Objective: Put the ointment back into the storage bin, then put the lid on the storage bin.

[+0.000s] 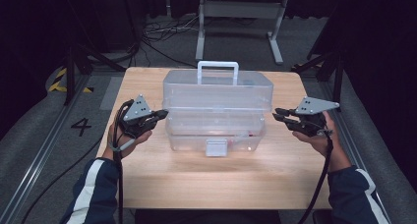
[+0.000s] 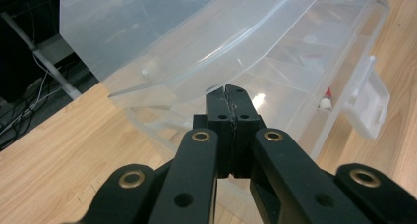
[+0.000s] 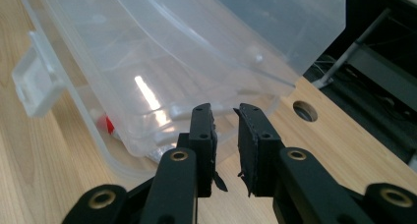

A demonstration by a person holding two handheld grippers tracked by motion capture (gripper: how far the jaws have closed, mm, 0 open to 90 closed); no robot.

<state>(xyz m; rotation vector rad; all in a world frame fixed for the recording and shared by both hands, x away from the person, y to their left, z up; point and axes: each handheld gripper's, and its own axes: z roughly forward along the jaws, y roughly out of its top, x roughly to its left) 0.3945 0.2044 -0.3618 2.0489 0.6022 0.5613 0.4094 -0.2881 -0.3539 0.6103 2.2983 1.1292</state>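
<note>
Sitting mid-worktop point(image 1: 147, 184), pale wood over grey floor with cables, is a clear plastic toolbox point(image 1: 216, 111). Left gripper point(image 1: 161, 114) pinched together at its left side; right gripper point(image 1: 278, 114) slightly apart, just beside it.

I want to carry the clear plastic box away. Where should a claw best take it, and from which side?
Probably the white handle on the clear plastic box: it stands upright on top as an open loop, so come from above and close one claw around its top bar. The smooth, wide walls offer poor hold.
</note>
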